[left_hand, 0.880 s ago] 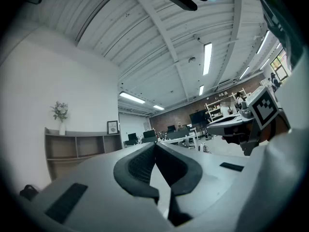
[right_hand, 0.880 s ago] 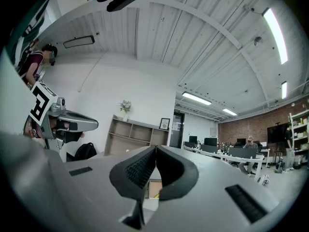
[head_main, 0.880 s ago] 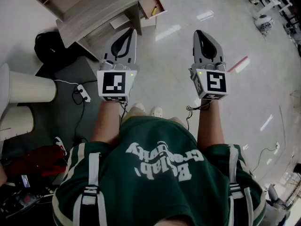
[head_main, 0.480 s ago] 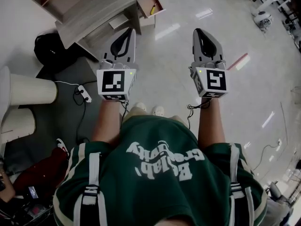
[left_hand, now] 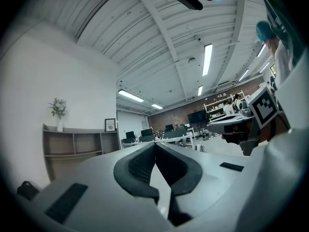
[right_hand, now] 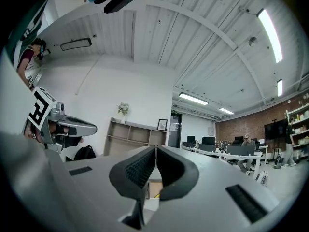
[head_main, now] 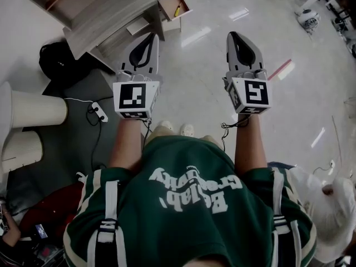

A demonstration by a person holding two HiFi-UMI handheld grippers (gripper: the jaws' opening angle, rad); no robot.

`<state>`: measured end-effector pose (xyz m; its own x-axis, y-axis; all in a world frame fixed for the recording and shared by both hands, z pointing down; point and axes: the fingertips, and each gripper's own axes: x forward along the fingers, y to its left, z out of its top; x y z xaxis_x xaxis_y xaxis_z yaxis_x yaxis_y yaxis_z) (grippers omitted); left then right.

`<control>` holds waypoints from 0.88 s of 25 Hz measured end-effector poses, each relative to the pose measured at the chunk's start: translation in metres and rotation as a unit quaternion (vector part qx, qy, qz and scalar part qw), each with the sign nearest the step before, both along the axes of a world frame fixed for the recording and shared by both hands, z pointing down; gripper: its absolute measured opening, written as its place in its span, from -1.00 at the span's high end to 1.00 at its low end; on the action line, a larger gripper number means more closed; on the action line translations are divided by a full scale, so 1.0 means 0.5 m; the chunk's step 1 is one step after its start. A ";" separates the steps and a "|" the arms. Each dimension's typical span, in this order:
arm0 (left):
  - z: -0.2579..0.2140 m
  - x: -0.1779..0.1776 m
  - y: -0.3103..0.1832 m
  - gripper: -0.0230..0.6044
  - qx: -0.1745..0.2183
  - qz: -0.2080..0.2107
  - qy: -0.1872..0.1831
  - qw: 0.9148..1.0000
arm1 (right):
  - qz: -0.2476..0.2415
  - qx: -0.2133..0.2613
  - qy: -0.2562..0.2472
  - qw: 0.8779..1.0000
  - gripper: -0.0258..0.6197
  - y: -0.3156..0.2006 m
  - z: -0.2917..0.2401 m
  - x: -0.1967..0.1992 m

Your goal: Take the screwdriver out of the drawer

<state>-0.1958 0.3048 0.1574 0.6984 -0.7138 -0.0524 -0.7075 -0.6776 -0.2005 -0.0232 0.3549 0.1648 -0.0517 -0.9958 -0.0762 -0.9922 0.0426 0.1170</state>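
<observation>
An open drawer [head_main: 173, 5] juts from a grey wooden cabinet [head_main: 105, 15] at the top of the head view, far ahead on the floor. A yellow-handled screwdriver [head_main: 177, 10] lies inside it. My left gripper [head_main: 153, 36] and right gripper [head_main: 232, 36] are held level side by side in front of the person's green shirt, both well short of the drawer. The left gripper [left_hand: 154, 144] is shut with nothing between its pads. The right gripper [right_hand: 155, 148] is shut and empty too; below its tips the drawer [right_hand: 153, 188] shows with a bit of yellow [right_hand: 157, 195].
A black backpack [head_main: 58, 60] lies left of the cabinet, near white cylinders [head_main: 33, 107] and a power strip [head_main: 99, 111] with cable. A red bag [head_main: 50, 199] sits at lower left. A person in a white hat [head_main: 328, 210] stands at lower right. Glossy floor stretches ahead.
Both grippers keep their places, shut. The drawer and cabinet have drifted slightly up in the head view. A person in a white hat has come into view at lower right.
</observation>
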 end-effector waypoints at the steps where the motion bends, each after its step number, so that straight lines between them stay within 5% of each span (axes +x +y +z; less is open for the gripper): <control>1: 0.001 0.000 0.003 0.87 0.000 0.000 0.000 1.000 | 0.001 0.001 -0.001 1.000 0.81 0.004 0.003 0.003; 22: -0.003 0.028 0.048 0.87 0.004 0.001 -0.017 1.000 | -0.020 0.002 0.003 1.000 0.81 0.050 -0.005 0.006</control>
